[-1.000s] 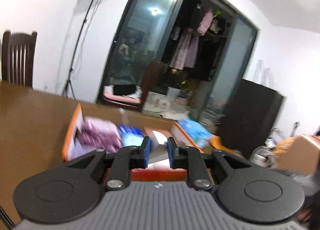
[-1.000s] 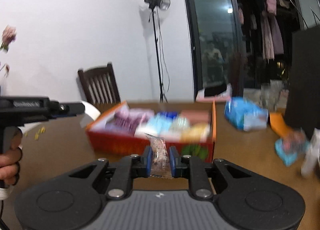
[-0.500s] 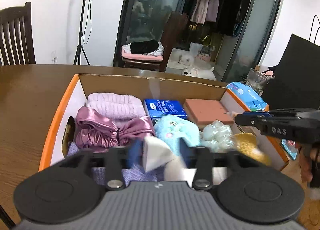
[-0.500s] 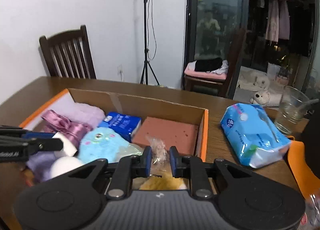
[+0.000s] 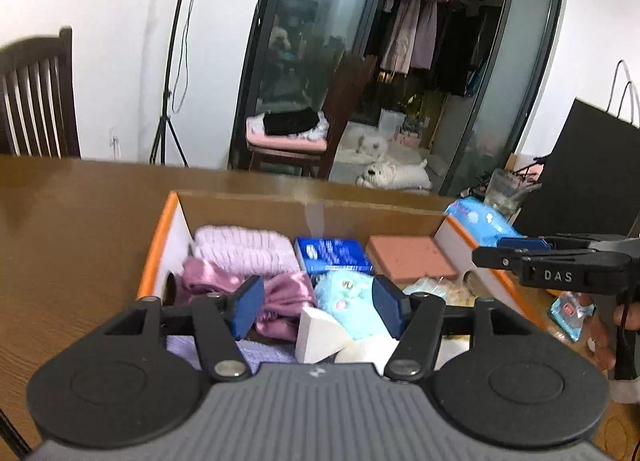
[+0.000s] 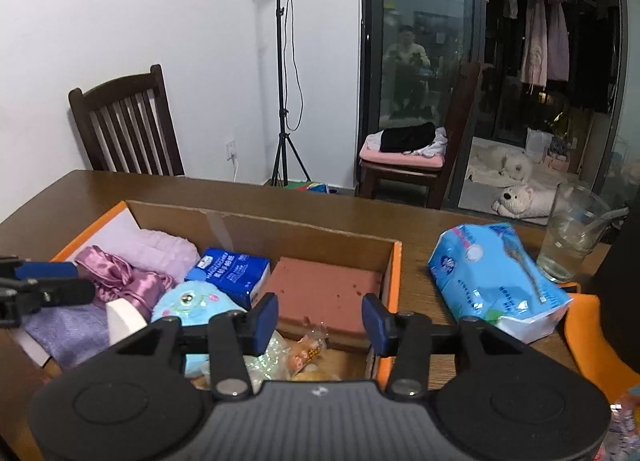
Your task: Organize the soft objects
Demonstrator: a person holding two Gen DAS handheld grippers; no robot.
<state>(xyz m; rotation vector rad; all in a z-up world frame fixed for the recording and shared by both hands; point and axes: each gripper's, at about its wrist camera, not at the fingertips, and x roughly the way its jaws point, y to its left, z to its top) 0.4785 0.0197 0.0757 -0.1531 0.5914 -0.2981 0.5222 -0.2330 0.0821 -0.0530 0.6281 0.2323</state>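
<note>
An orange-edged cardboard box (image 5: 168, 229) (image 6: 394, 273) on the brown table holds soft things: a pink satin scrunchie (image 5: 280, 301) (image 6: 132, 281), a lilac towel (image 5: 240, 249), a blue tissue pack (image 5: 332, 255) (image 6: 230, 271), a light-blue plush (image 5: 352, 301) (image 6: 192, 301), a terracotta sponge (image 5: 408, 257) (image 6: 324, 293). My left gripper (image 5: 318, 307) is open above a white sponge (image 5: 320, 337) lying in the box. My right gripper (image 6: 320, 319) is open above a small clear packet (image 6: 306, 351) lying in the box. The right gripper shows at the left view's right (image 5: 552, 261).
A blue wipes pack (image 6: 496, 281) lies on the table right of the box, beside a glass (image 6: 572, 237) and an orange object (image 6: 588, 337). A small blue packet (image 5: 570, 313) lies right of the box. A dark chair (image 6: 124, 129) stands behind the table.
Both grippers came over the box and opened. The left let go of the white sponge, the right let go of the clear packet; both items now lie in the box.
</note>
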